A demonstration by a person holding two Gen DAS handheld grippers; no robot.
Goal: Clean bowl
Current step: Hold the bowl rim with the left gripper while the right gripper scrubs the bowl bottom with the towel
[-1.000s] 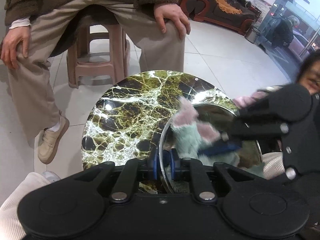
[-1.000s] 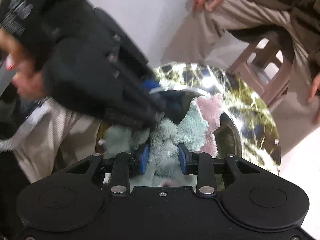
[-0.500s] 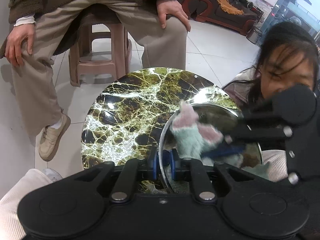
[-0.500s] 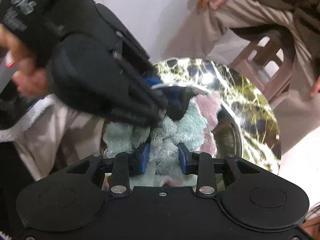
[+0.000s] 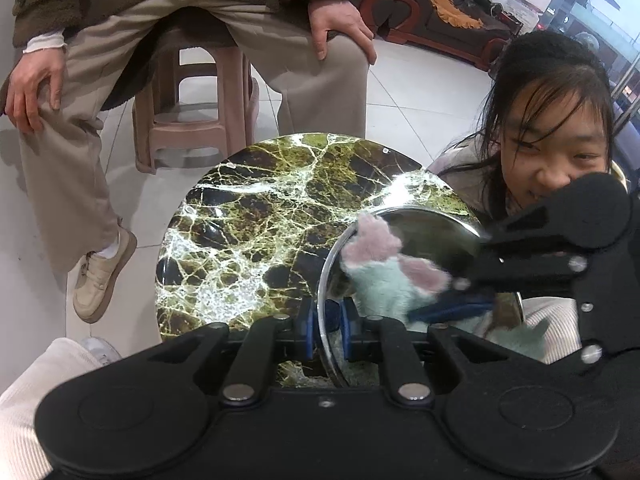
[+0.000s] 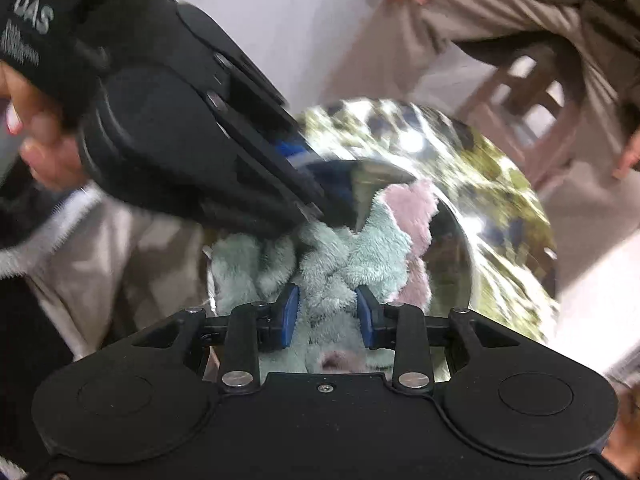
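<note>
Bowl: steel bowl (image 5: pixel 436 236) sits at the near right edge of the round marble surface (image 5: pixel 256 216), its rim overhanging toward the grippers.
Left gripper: left gripper (image 5: pixel 327 326) is pinched on the bowl's near rim, pads either side of the wall.
Right gripper: right gripper (image 6: pixel 327 307) clamps the fluffy mint-and-pink cloth (image 6: pixel 360 248) inside the bowl.
Open room: the surface's far and left parts lie bare; a plastic stool (image 5: pixel 192 112) stands beyond its far edge.
Writing: "DAS" on the left gripper's body.
</note>
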